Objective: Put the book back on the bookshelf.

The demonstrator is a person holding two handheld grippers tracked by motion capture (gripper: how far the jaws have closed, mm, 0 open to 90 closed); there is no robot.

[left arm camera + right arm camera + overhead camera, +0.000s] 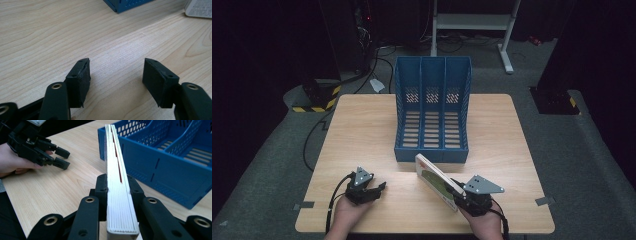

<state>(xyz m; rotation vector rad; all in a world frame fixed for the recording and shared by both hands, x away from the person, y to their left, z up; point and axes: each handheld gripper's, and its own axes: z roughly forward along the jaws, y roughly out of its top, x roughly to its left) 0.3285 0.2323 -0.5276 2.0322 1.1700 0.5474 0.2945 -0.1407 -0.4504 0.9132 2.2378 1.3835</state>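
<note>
Rectangular wooden table: pale beige, fine straight grain with darker brown streaks.

Three-compartment plastic file rack, at the table's far edge: solid mid-blue; floors cut in rows of slots, back walls in a grid of small holes, the pale wood showing through.

Thin flat book, near the front edge: white cover edged red, with a green patch, its print too small to read; page block off-white with fine lines.

Left two-jaw gripper: matt black, brass-coloured rivets, light grey three-cornered plate.

Right two-jaw gripper: same black and brass, grey plate.

Floor around the table: dark grey; yellow-and-black striped block beyond the far left corner.
</note>
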